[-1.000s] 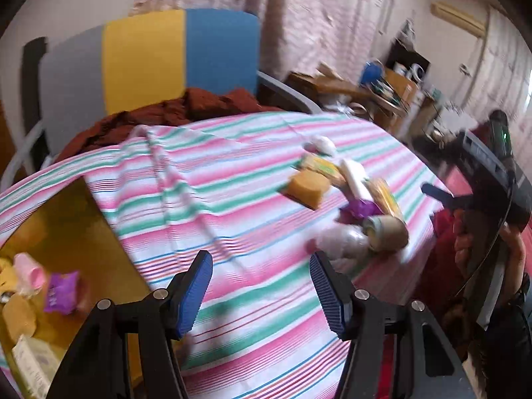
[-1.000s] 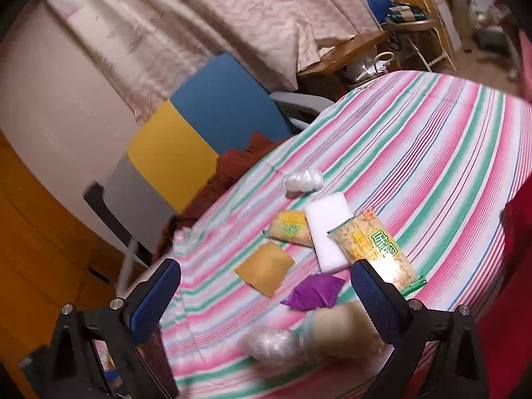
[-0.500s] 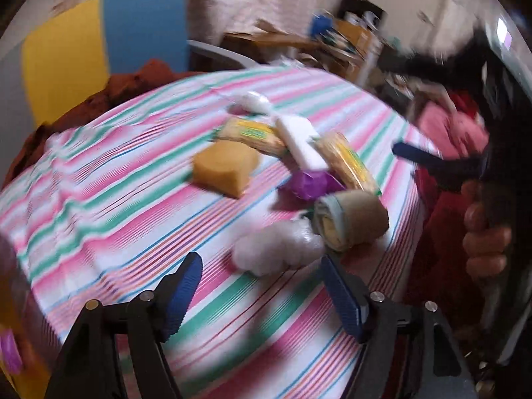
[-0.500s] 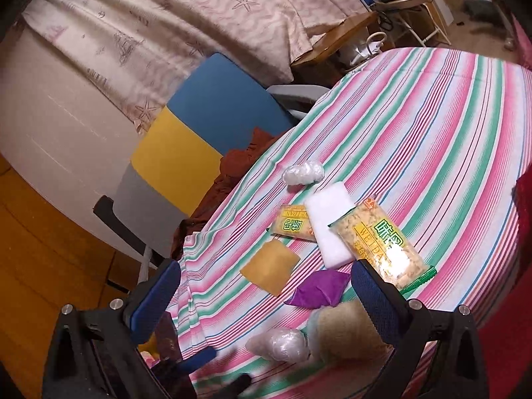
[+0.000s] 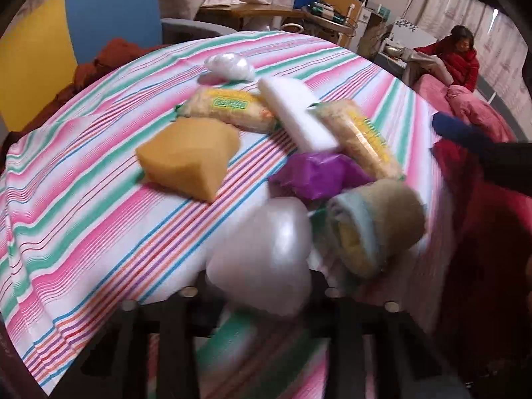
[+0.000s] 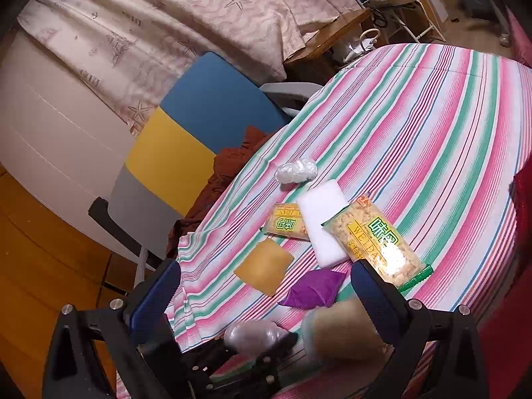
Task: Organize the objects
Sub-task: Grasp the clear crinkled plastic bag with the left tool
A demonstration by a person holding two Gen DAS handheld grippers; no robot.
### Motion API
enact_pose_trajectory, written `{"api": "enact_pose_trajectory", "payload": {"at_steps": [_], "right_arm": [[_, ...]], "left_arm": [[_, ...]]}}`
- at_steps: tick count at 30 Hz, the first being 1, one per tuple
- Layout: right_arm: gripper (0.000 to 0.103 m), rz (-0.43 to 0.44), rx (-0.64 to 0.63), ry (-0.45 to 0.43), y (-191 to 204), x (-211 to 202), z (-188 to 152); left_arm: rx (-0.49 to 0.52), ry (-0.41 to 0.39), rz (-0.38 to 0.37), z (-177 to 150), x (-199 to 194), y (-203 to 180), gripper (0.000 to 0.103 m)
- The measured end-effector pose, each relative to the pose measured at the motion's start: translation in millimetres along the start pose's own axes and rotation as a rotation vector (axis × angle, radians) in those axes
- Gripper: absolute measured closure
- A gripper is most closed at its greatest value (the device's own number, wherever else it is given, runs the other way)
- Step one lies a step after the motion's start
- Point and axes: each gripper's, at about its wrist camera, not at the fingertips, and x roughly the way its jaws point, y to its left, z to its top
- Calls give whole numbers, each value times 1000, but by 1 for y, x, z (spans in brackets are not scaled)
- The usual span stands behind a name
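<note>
The left gripper [image 5: 259,286] is reaching low over the near edge of the counter [image 5: 99,199], which is draped in a striped cloth. The clear plastic bundle [image 5: 262,259] is sitting between its arms and hiding both fingertips; whether the jaws are pressing on it cannot be told, and motion blur is obscuring the contact. The right gripper [image 6: 266,289] is hovering above the same edge, angled down, its blue-padded fingers [image 6: 375,296] standing wide apart and holding nothing. Just beside the bundle, the rolled towel [image 5: 372,229] is lying, blurred in both views. Behind them, the purple packet [image 5: 316,173], the tan sponge [image 5: 189,156], the white foam block [image 5: 299,116] and two snack packets [image 5: 229,108] [image 5: 362,139] are clustered together, partly overlapping. A second plastic bundle [image 5: 229,65] is lying apart, farther back.
</note>
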Motion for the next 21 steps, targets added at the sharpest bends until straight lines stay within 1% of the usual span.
{"api": "enact_pose_trajectory", "payload": {"at_steps": [2, 5, 11, 12, 14, 17, 21], "right_arm": [[0, -6, -4, 5, 0, 1, 0], [0, -16, -7, 9, 1, 3, 0], [0, -12, 22, 15, -3, 3, 0], [0, -11, 29, 14, -4, 3, 0], [0, -10, 41, 12, -6, 3, 1], [0, -12, 57, 11, -8, 3, 1], [0, -15, 86, 13, -12, 3, 1]], "left_arm": [[3, -12, 7, -5, -2, 1, 71], [-22, -34, 29, -15, -10, 8, 71], [-147, -78, 93, -43, -30, 29, 71], [-178, -90, 95, -50, -34, 35, 71], [-208, -100, 95, -56, -38, 41, 71], [-205, -110, 104, -64, -41, 41, 71], [-164, -125, 134, -66, -41, 36, 71]]}}
